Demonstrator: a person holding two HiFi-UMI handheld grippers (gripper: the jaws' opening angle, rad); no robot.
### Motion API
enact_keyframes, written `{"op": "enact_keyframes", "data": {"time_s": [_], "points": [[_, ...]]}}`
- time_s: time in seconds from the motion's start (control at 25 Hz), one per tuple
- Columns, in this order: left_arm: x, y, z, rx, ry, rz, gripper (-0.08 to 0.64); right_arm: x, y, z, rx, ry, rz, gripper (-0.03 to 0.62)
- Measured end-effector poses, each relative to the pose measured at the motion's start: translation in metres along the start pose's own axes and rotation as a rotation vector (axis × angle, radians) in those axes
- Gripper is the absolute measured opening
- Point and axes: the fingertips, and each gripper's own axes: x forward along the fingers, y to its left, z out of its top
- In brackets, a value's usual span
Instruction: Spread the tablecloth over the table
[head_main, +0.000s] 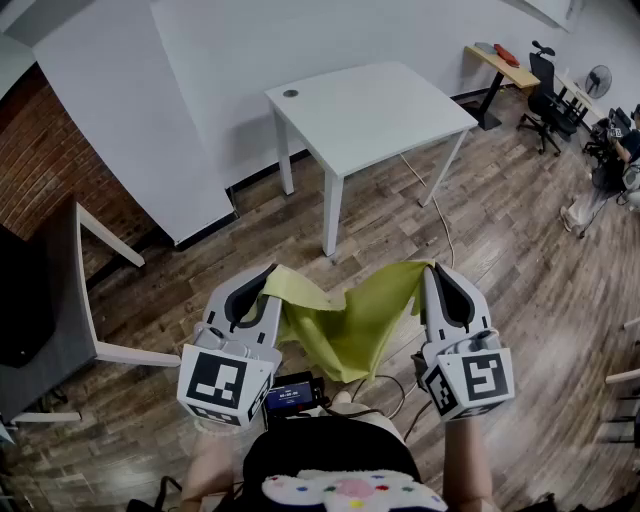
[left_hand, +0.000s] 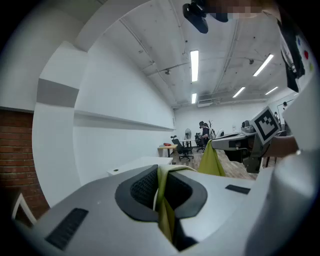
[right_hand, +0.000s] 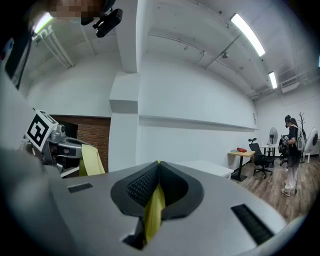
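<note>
A yellow-green tablecloth (head_main: 352, 322) hangs in a sagging fold between my two grippers, above the wooden floor. My left gripper (head_main: 266, 278) is shut on one corner of the cloth (left_hand: 163, 200). My right gripper (head_main: 432, 268) is shut on the other corner (right_hand: 153, 210). Both point roughly level toward the white table (head_main: 370, 112), which stands bare a little way ahead against the white wall. In the left gripper view the right gripper (left_hand: 250, 140) shows at the right with the cloth draped from it.
A grey-topped desk with white legs (head_main: 60, 300) stands at the left by a brick wall. Cables (head_main: 440, 215) trail over the floor near the table. At the far right are office chairs (head_main: 552, 100), a small wooden desk (head_main: 505, 65) and a person (right_hand: 291, 150).
</note>
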Motion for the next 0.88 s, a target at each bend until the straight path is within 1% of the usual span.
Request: {"op": "enact_keyframes", "data": {"time_s": [0.4, 0.56, 0.88], "points": [[0.011, -0.010, 0.002, 0.017, 0.011, 0.001, 0.014, 0.001, -0.010, -0.002, 0.011, 0.001, 0.007, 0.034], [0.015, -0.016, 0.002, 0.031, 0.017, 0.004, 0.014, 0.000, -0.015, -0.005, 0.043, 0.006, 0.028, 0.034], [0.020, -0.040, 0.005, 0.041, 0.026, 0.006, 0.014, -0.011, -0.030, -0.009, 0.070, 0.007, 0.042, 0.034]]}}
